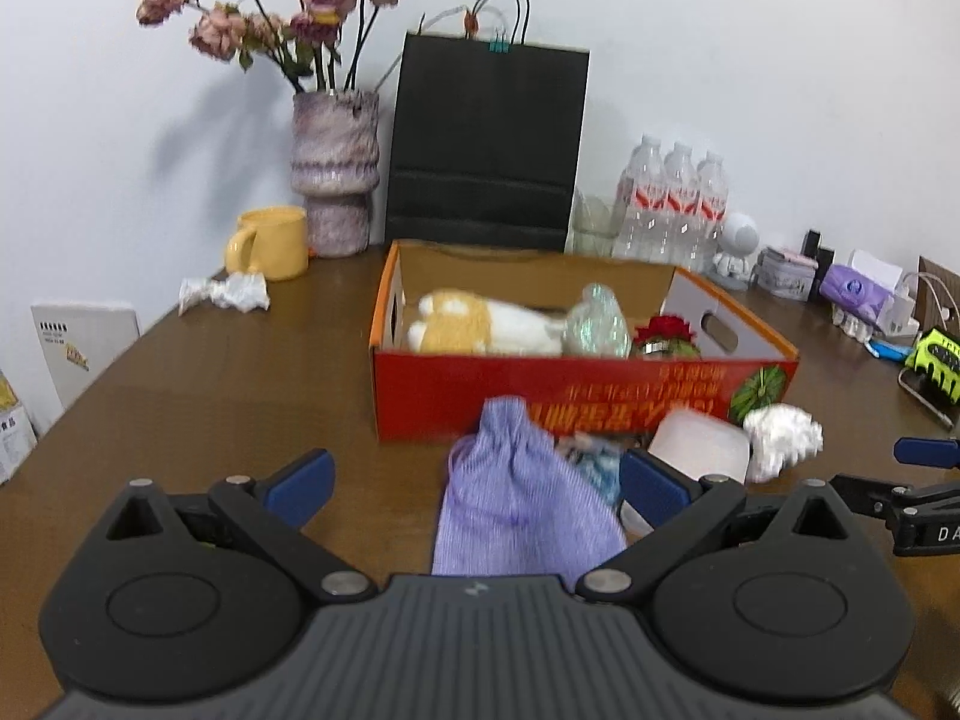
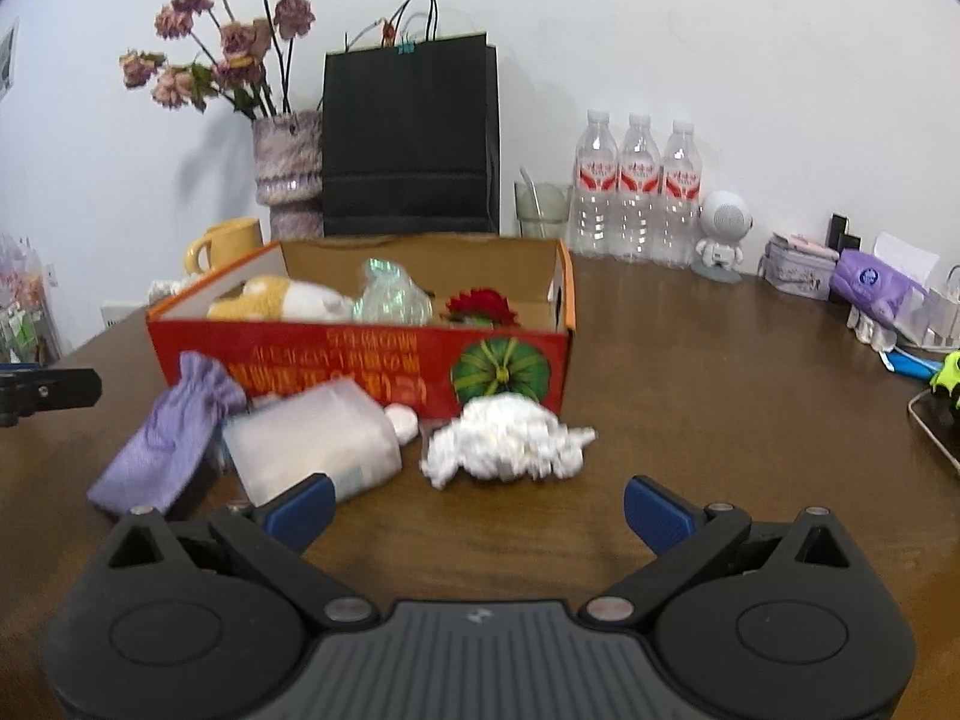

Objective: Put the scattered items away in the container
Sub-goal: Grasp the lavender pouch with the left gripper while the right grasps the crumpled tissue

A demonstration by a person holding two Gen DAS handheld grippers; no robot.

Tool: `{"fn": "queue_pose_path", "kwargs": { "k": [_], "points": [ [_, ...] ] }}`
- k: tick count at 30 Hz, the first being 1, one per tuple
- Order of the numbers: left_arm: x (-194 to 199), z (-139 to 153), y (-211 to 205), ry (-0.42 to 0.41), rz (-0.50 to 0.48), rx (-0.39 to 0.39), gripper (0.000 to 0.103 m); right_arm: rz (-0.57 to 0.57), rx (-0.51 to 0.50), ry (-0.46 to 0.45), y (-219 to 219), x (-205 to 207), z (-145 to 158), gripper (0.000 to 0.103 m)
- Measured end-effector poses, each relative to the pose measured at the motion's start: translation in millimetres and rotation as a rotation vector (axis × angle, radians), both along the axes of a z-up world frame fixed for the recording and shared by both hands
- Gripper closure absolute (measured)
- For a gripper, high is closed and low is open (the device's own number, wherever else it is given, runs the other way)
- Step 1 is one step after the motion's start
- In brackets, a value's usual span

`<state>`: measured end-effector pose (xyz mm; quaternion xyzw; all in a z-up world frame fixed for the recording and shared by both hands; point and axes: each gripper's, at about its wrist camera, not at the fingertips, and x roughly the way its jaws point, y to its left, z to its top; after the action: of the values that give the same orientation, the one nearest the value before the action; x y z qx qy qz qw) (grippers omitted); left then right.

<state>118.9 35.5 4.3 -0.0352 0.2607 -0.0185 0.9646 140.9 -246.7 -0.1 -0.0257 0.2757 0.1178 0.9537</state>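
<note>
A red cardboard box point(image 1: 540, 396) point(image 2: 360, 360) stands mid-table and holds a plush toy point(image 1: 480, 324), a clear wrapped item point(image 1: 594, 324) and a red flower point(image 1: 666, 330). In front of it lie a purple drawstring pouch point(image 1: 516, 498) point(image 2: 174, 438), a translucent plastic box point(image 1: 702, 444) point(image 2: 312, 444) and crumpled white paper point(image 1: 780, 438) point(image 2: 510, 444). My left gripper point(image 1: 474, 486) is open, its fingers on either side of the pouch. My right gripper point(image 2: 480, 510) is open and empty, just short of the crumpled paper.
A yellow mug point(image 1: 270, 243), a vase of dried flowers point(image 1: 336, 168), a black paper bag point(image 1: 486, 144) and water bottles point(image 1: 678, 192) stand along the back wall. A crumpled wrapper point(image 1: 225, 294) lies at far left. Small clutter point(image 2: 870, 288) fills the right edge.
</note>
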Motion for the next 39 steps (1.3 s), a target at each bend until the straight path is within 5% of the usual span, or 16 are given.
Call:
{"fn": "queue_pose_path", "kwargs": {
  "k": [10, 22, 25, 28, 30, 32, 39],
  "points": [
    [15.0, -17.6, -6.2, 0.058, -0.022, -0.006, 0.000, -0.009, -0.008, 0.043, 0.3, 13.2, -13.5, 0.000],
    [84.4, -29.0, -9.8, 0.130, 0.012, -0.015, 0.003, -0.051, -0.029, 0.057, -2.1, 77.2, -9.4, 0.002],
    [98.4, -37.8, -7.3, 0.165, 0.028, -0.040, 0.023, -0.045, -0.028, 0.095, -0.4, 96.1, -16.9, 0.014],
    [101.4, -44.9, -6.0, 0.173, 0.018, -0.038, 0.060, -0.008, 0.015, 0.128, -2.2, 100.6, -27.9, 0.059],
    [98.3, -44.4, -4.2, 0.161, -0.004, -0.053, 0.073, -0.008, 0.032, 0.100, -5.7, 96.0, -26.8, 0.068],
    [93.7, -42.0, -2.1, 0.138, -0.007, -0.060, 0.074, -0.009, 0.057, 0.071, -8.1, 91.0, -22.8, 0.081],
    [78.9, -32.7, 6.0, 0.094, 0.002, -0.086, 0.074, -0.013, 0.103, 0.039, -14.6, 80.2, -18.8, 0.083]
  ]
}}
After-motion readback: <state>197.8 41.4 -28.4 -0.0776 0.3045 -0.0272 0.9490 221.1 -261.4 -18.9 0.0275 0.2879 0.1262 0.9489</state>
